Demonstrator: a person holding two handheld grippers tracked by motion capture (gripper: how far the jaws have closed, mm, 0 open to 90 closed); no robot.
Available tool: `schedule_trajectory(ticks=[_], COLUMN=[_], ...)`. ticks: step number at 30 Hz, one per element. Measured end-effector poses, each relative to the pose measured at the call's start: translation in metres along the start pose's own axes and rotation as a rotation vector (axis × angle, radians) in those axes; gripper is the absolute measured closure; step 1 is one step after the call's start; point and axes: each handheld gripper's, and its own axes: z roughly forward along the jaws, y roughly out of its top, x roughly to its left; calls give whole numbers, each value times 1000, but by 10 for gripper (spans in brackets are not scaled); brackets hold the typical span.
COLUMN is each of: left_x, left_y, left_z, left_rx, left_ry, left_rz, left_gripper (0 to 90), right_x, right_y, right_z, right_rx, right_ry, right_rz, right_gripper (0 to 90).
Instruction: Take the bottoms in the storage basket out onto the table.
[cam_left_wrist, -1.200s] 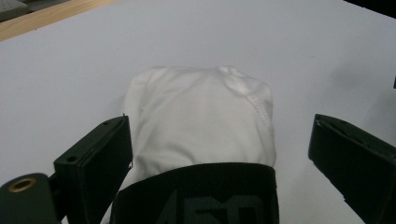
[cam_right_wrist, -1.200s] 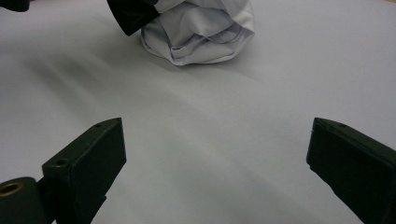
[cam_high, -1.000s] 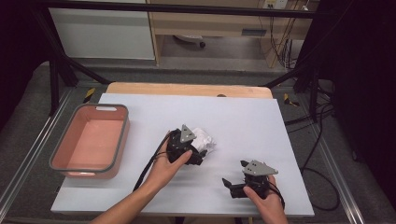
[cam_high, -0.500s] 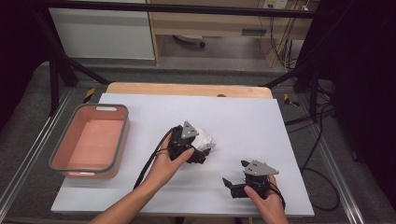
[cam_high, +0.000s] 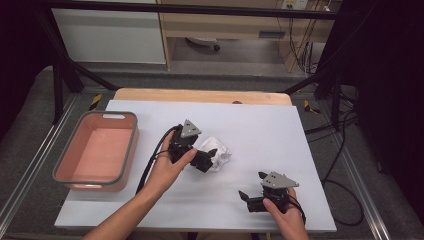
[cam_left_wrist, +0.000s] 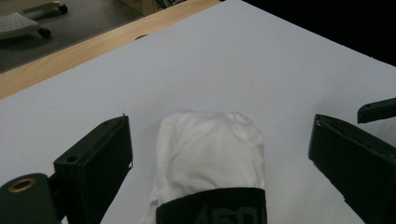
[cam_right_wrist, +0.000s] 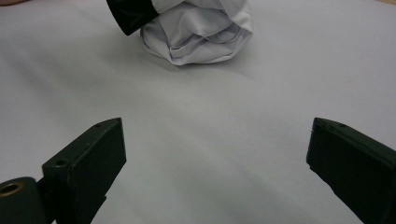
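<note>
Left gripper poised around rolled white cloth mid-counter, right gripper idle at the near edge.

High view: we see the left gripper (cam_high: 206, 159) at the middle of the counter (cam_high: 260, 125), its hand reaching in from the near edge, nose at the white cloth bundle (cam_high: 218, 154); the right gripper (cam_high: 251, 189) rests low near the near right corner, well apart; a pink bin (cam_high: 128, 150) sits at the left edge. Left gripper view: fingers (cam_left_wrist: 95, 161) spread wide on either side of the bundle (cam_left_wrist: 210, 154), not touching it; a black band (cam_left_wrist: 210, 207) wraps its near end. We judge this the pre-grasp step; next calls for closing on the cloth. Right gripper view: fingers (cam_right_wrist: 88, 163) spread, nothing between, bundle (cam_right_wrist: 201, 32) farther off.
</note>
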Motion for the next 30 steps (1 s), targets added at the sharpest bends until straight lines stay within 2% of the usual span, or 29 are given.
schedule_trajectory(ticks=[3, 8, 14, 19, 30], left_x=[10, 27, 46, 55, 80], left_y=[3, 8, 10, 9, 4], left_z=[-7, -22, -40, -50, -79], left_rx=[-31, -62, -71, -66, -98], left_ry=[-2, 32, 72, 115, 161], left_rz=[-22, -53, -58, -48, -85], left_gripper=[63, 63, 63, 63, 58], right_x=[0, 0, 0, 0, 0], right_y=[0, 0, 0, 0, 0], right_z=[0, 0, 0, 0, 0], right_rx=[0, -1, -3, -5, -4], right_ry=[-1, 0, 2, 1, 2], right_rz=[3, 3, 5, 3, 3], right_gripper=[48, 49, 48, 48, 49])
